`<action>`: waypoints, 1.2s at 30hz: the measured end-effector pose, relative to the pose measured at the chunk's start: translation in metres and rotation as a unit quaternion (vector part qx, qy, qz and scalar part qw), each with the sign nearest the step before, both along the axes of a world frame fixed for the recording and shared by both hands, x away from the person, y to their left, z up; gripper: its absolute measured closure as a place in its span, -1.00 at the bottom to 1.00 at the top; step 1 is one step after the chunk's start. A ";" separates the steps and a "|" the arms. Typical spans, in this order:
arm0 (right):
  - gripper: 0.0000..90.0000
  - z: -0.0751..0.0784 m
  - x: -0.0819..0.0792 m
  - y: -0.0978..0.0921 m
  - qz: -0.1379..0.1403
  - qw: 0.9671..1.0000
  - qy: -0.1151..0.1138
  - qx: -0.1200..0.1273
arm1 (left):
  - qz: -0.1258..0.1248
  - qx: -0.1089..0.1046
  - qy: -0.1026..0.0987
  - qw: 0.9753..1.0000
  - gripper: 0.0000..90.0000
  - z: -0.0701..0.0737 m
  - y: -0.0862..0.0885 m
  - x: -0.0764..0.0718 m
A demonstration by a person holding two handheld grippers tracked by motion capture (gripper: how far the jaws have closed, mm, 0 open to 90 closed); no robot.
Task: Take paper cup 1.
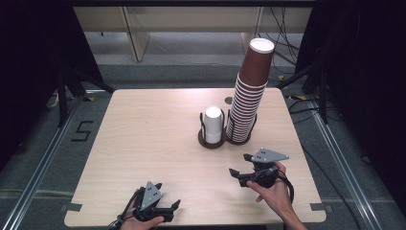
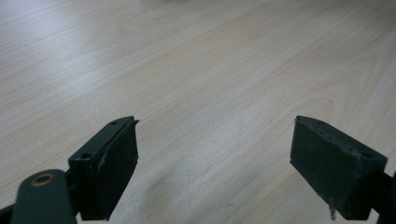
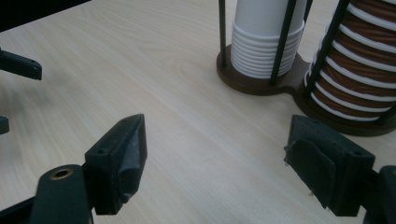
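Note:
A tall, leaning stack of brown paper cups (image 1: 251, 91) and a short stack of white cups (image 1: 213, 123) stand upside down in a dark two-ring wire holder (image 1: 206, 142) right of the table's centre. My right gripper (image 1: 239, 164) is held open just in front of the holder and points left, with nothing between its jaws. In the right gripper view, the open gripper (image 3: 217, 140) hovers over bare wood, with the white cups (image 3: 261, 42) and brown cups (image 3: 359, 70) ahead to the right. My left gripper (image 1: 168, 195) is open and empty near the front edge, over plain tabletop (image 2: 215, 140).
The light wooden table (image 1: 153, 134) is bare on its left half and along the front. The left gripper's jaw (image 3: 18, 65) shows at the left edge of the right gripper view. Dark frames, cables and a grey floor surround the table.

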State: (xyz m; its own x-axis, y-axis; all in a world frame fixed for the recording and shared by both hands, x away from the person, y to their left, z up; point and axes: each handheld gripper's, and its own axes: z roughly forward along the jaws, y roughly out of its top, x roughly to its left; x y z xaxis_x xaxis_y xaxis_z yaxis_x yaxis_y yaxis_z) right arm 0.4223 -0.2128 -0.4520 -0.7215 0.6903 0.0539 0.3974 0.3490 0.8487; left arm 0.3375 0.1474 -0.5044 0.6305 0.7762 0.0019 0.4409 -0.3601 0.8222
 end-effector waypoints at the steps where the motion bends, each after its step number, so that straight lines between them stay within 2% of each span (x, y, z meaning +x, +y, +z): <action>1: -0.52 0.000 0.000 0.000 0.000 1.000 0.000 0.000 | 0.000 0.000 0.000 1.000 -0.67 0.000 0.000 0.000; 2: -0.52 0.000 0.000 0.003 0.000 1.000 0.012 0.009 | 0.000 0.000 0.000 1.000 -0.67 0.000 0.000 0.000; 3: -0.51 0.002 0.000 0.005 -0.004 1.000 0.016 0.006 | 0.001 -0.001 0.000 1.000 -0.67 0.000 0.000 0.000; 5: -0.51 0.003 0.004 0.006 0.005 1.000 -0.003 0.001 | 0.002 -0.003 0.002 1.000 -0.67 0.000 0.000 0.000; 6: -0.51 0.004 0.003 0.008 0.002 1.000 0.017 0.014 | 0.003 -0.003 0.001 1.000 -0.67 0.000 0.000 0.000; 7: -0.51 0.004 0.006 0.009 0.004 1.000 -0.001 0.008 | 0.003 -0.003 0.001 1.000 -0.67 0.000 0.000 0.000; 9: -0.51 0.006 0.008 0.012 0.010 1.000 0.003 0.017 | 0.005 -0.007 0.002 1.000 -0.67 -0.001 0.000 0.000; 10: -0.51 0.007 0.009 0.013 0.007 1.000 0.001 0.015 | 0.003 0.009 0.002 1.000 -0.67 0.000 0.002 0.001; 11: -0.51 0.007 0.010 0.016 0.010 1.000 0.006 0.024 | 0.005 0.001 0.004 1.000 -0.67 -0.001 0.001 0.001; 12: -0.51 0.009 0.012 0.016 0.010 1.000 0.004 0.015 | 0.004 0.000 0.003 1.000 -0.67 0.000 0.001 0.001; 14: -0.52 0.011 0.014 0.019 0.003 1.000 0.010 0.018 | 0.005 -0.002 0.003 1.000 -0.67 0.000 0.002 0.001; 15: -0.52 0.011 0.018 0.020 0.005 1.000 -0.006 0.018 | 0.005 -0.002 0.003 1.000 -0.67 0.000 0.002 0.001; 16: -0.50 0.013 0.019 0.021 0.006 1.000 0.001 0.017 | 0.005 -0.002 0.003 1.000 -0.67 -0.001 0.002 0.001; 17: -0.44 0.014 0.022 0.023 0.009 1.000 -0.006 0.021 | 0.007 -0.003 0.000 1.000 -0.67 -0.001 0.002 0.002; 20: -0.40 0.019 0.027 0.027 0.001 1.000 -0.002 0.023 | 0.011 -0.009 0.003 1.000 -0.67 -0.002 0.001 0.001; 21: -0.40 0.020 0.031 0.029 0.003 1.000 -0.010 0.027 | 0.008 -0.002 0.004 1.000 -0.67 -0.001 0.002 0.001; 22: -0.42 0.022 0.032 0.031 -0.007 1.000 -0.011 0.027 | 0.008 -0.002 0.004 1.000 -0.67 -0.001 0.002 0.001; 24: -0.42 0.025 0.035 0.031 -0.005 1.000 -0.017 0.021 | 0.005 -0.002 0.002 1.000 -0.67 -0.002 0.002 0.002; 25: -0.42 0.028 0.040 0.036 -0.009 0.999 -0.024 0.025 | 0.010 -0.011 0.002 1.000 -0.67 -0.003 0.000 0.001; 27: -0.41 0.031 0.044 0.039 -0.016 0.999 -0.032 0.021 | 0.007 -0.007 0.003 1.000 -0.67 -0.003 0.000 0.002; 29: -0.41 0.032 0.048 0.044 -0.023 0.999 -0.032 0.027 | 0.006 -0.007 0.002 1.000 -0.67 -0.003 0.000 0.002; 32: -0.38 0.034 0.056 0.050 -0.020 0.999 -0.038 0.025 | 0.007 -0.006 0.003 1.000 -0.67 -0.003 0.001 0.002; 33: -0.38 0.035 0.056 0.052 -0.023 0.999 -0.029 0.029 | 0.007 -0.010 0.002 1.000 -0.67 -0.003 0.000 0.001; 36: -0.36 0.037 0.061 0.058 -0.027 0.999 -0.040 0.014 | 0.006 -0.009 0.002 1.000 -0.67 -0.003 0.001 0.002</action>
